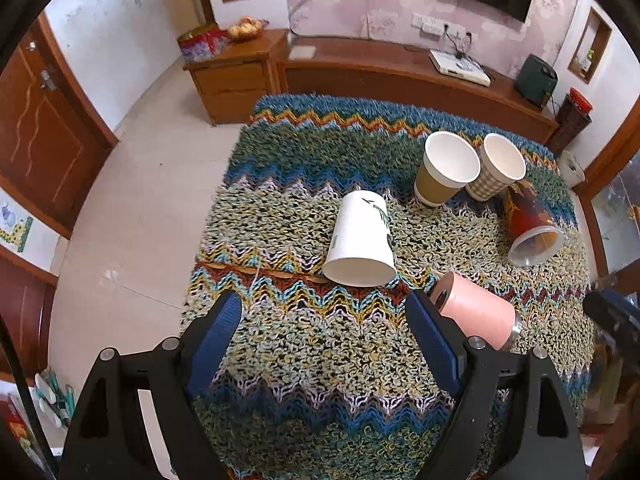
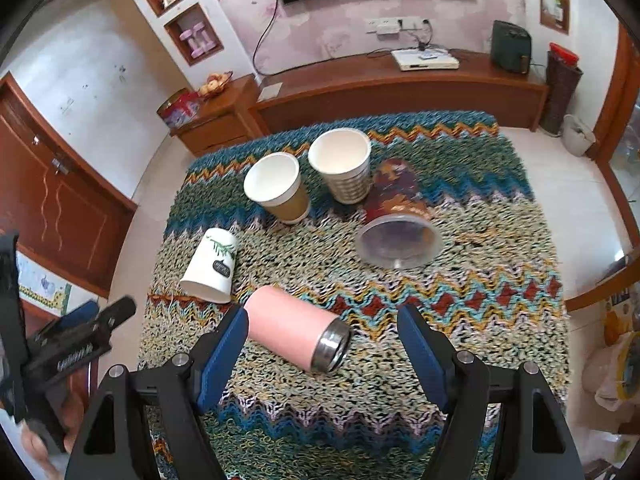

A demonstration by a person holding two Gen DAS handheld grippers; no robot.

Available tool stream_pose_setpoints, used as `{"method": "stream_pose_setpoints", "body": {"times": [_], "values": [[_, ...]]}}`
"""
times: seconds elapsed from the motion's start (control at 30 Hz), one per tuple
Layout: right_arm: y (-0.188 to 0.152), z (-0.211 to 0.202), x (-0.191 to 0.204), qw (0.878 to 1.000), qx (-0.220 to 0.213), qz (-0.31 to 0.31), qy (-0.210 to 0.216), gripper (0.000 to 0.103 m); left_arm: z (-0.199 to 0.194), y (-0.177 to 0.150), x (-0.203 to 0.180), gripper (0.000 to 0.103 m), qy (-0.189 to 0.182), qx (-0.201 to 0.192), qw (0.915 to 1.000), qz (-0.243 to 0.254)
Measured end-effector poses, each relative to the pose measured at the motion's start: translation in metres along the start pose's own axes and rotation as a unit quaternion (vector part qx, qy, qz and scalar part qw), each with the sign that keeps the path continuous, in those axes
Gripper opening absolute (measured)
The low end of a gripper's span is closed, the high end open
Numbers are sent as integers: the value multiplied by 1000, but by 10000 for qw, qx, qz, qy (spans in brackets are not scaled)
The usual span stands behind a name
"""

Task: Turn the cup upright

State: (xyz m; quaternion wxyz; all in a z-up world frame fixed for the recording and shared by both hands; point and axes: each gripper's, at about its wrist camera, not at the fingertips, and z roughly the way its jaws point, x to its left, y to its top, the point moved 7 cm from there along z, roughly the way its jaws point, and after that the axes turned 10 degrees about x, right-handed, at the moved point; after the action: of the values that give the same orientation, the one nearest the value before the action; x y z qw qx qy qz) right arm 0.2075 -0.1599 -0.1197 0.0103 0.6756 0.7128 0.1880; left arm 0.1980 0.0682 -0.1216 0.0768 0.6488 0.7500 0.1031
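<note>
A white paper cup with a green leaf print lies on its side on the woven table cover, mouth toward me; it also shows in the right wrist view. A pink steel tumbler lies on its side near the front. A clear plastic cup with a red-brown print lies on its side at the right. A brown paper cup and a checked cup stand upright. My left gripper is open and empty, just short of the white cup. My right gripper is open above the pink tumbler.
The colourful zigzag cover drapes a small table with tiled floor around it. A wooden TV bench and a side cabinet stand behind. The left gripper's body shows at the left edge of the right wrist view.
</note>
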Motion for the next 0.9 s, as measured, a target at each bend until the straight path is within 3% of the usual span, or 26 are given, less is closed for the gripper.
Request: {"method": "stream_pose_setpoints", "body": {"times": [0.33, 0.53, 0.73, 0.9], "values": [[-6, 29, -2, 9995, 302, 95, 14, 77, 58, 34, -18, 86, -270, 724, 9968, 194], [-4, 33, -5, 9994, 324, 126, -4, 77, 93, 39, -21, 86, -204, 1074, 9938, -211], [-4, 41, -5, 9991, 401, 131, 9, 77, 116, 36, -28, 86, -326, 1292, 9901, -453], [-4, 46, -6, 9989, 438, 161, 52, 77, 127, 29, -33, 86, -202, 1377, 9886, -572]]}}
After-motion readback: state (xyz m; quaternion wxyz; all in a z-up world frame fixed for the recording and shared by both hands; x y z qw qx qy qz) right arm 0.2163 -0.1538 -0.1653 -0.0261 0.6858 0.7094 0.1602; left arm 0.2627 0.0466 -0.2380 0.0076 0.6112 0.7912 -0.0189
